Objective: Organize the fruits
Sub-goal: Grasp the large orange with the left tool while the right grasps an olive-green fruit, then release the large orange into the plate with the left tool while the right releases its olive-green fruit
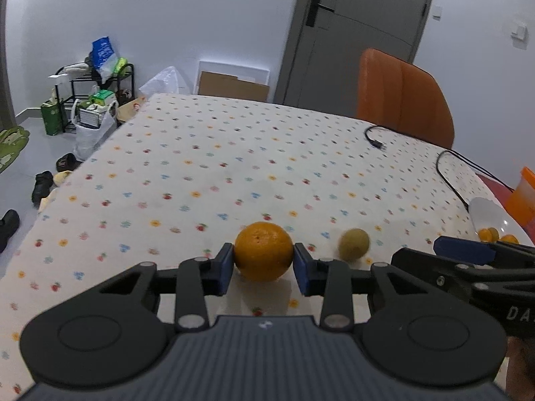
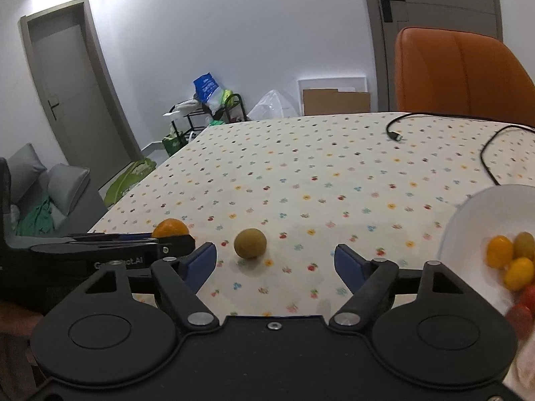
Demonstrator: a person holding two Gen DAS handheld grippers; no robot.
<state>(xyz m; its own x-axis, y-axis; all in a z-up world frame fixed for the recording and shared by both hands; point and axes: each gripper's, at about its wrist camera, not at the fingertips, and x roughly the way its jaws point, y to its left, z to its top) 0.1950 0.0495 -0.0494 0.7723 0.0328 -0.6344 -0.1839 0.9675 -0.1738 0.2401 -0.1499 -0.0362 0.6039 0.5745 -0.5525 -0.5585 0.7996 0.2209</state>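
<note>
An orange point(image 1: 263, 250) sits between the blue pads point(image 1: 225, 267) of my left gripper point(image 1: 263, 262), which touch it on both sides just above the flowered tablecloth point(image 1: 200, 173). In the right wrist view, the same orange point(image 2: 170, 228) shows behind the left gripper's black fingers point(image 2: 133, 244). A small yellow-green fruit point(image 2: 250, 243) lies on the cloth just ahead of my right gripper point(image 2: 276, 260), which is open and holds nothing. This fruit point(image 1: 353, 244) is right of the orange. A white bowl point(image 2: 468, 227) at the right holds several small yellow and red tomatoes point(image 2: 511, 260).
A black cable point(image 2: 394, 133) curls over the far right of the table. An orange chair point(image 2: 461, 73) stands behind the far edge. An orange container point(image 1: 523, 197) sits past the bowl point(image 1: 485, 210). Shoes and bags lie on the floor left of the table.
</note>
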